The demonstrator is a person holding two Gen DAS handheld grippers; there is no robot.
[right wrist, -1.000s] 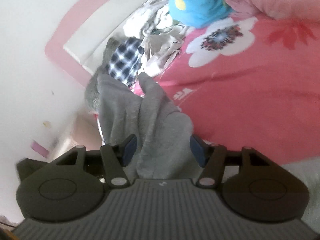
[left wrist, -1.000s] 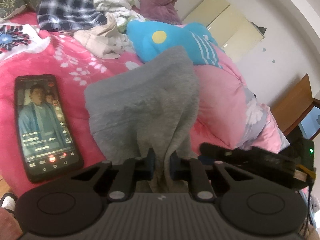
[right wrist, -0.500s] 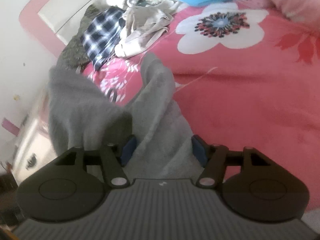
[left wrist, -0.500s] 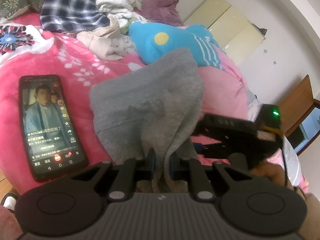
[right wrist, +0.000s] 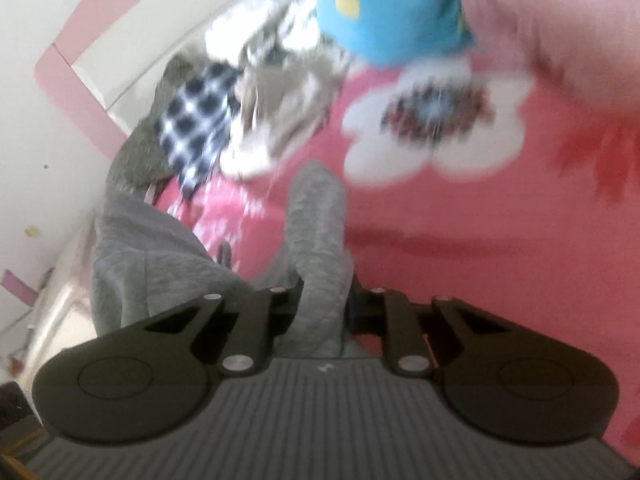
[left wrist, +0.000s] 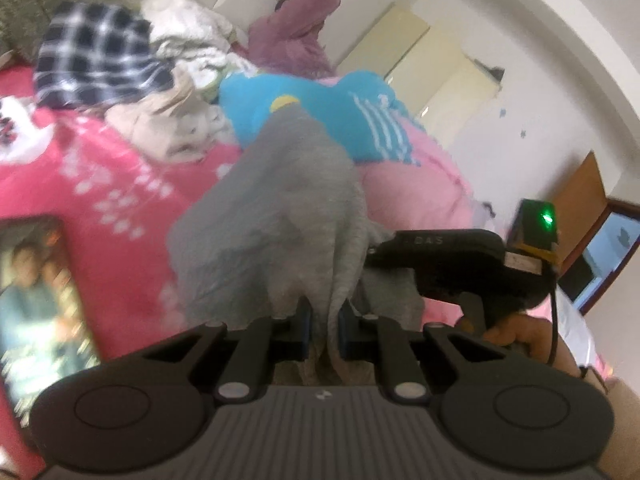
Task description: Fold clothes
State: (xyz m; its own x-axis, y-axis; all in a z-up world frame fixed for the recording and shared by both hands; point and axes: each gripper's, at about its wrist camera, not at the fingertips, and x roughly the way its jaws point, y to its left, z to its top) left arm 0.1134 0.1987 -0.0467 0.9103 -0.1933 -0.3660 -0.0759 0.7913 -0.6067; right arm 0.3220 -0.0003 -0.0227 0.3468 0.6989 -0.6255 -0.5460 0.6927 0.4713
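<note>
A: Left wrist view: the left gripper (left wrist: 323,326) has its jaws clamped on a bunched fold of the grey garment (left wrist: 280,216). The cloth rises in front of the camera and drapes above the pink floral bed cover (left wrist: 92,184).

B: And the other side?

A: From the right wrist view, the right gripper (right wrist: 323,304) has its jaws pinched tight on a narrow roll of the grey garment (right wrist: 316,220), which spreads off to the left into a wider hanging panel. Both pictures are blurred.

B: Can the right gripper be seen from the left camera?

A: Yes, it shows at the right, its black body with a green light (left wrist: 546,219) on top, the nose touching the grey cloth. A hand (left wrist: 516,332) holds its handle from below.

B: What else lies on the bed?

A: A phone (left wrist: 36,304) with its screen lit lies flat on the cover at the left, near the garment but apart from it. Behind the cloth sits a blue plush toy (left wrist: 320,108) with a yellow spot, resting against a pale pink quilt (left wrist: 416,184). Farther back there is a pile of clothes: a navy-and-white checked shirt (left wrist: 92,60), a beige garment (left wrist: 168,124) just beside it, white things, and a mauve garment (left wrist: 296,36) by the wall.
</note>
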